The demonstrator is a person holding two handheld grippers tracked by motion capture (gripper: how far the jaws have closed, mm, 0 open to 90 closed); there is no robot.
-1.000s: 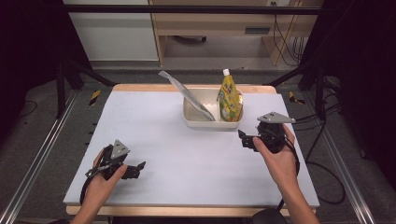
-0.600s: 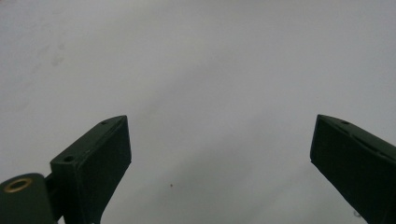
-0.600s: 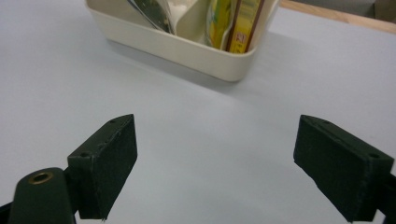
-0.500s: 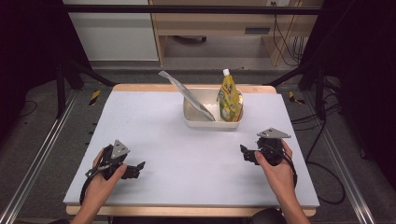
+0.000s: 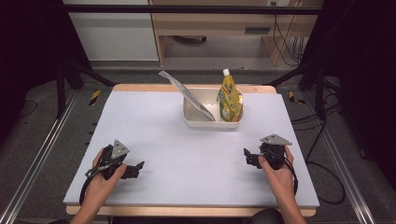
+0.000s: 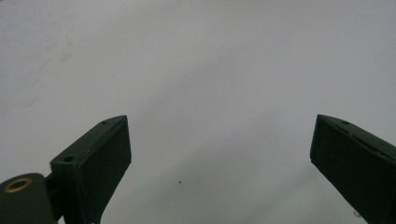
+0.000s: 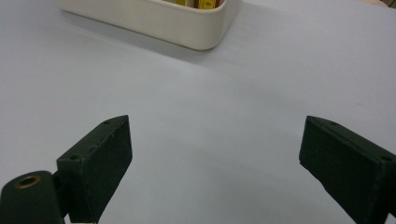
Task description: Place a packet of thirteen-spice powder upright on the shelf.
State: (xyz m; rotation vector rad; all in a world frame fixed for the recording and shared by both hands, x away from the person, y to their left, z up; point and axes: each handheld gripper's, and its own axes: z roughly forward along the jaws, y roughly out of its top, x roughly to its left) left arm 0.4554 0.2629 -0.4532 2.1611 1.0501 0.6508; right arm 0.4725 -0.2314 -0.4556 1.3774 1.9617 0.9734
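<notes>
A cream rectangular bin point(image 5: 192, 119) stands at the back middle of the white table point(image 5: 177, 154). In it a yellow spouted pouch point(image 5: 229, 99) stands upright, and a silver foil packet point(image 5: 187, 94) leans out to the left. My left gripper point(image 5: 137, 168) rests low over the front left of the table, open, jaws wide apart with nothing between them point(image 6: 219, 154). My right gripper point(image 5: 246, 156) hovers at the front right, also open and empty point(image 7: 215, 158); the bin's near wall point(image 7: 154, 21) lies ahead of it.
The table's wooden front edge point(image 5: 187, 211) runs just behind both hands. Metal rails point(image 5: 32, 158) flank the table on the left and right. A wooden shelf unit point(image 5: 224, 28) and cables point(image 5: 322, 135) lie beyond.
My right gripper has drawn back from beside the bin toward the front right of the table. The left gripper has stayed where it was.
</notes>
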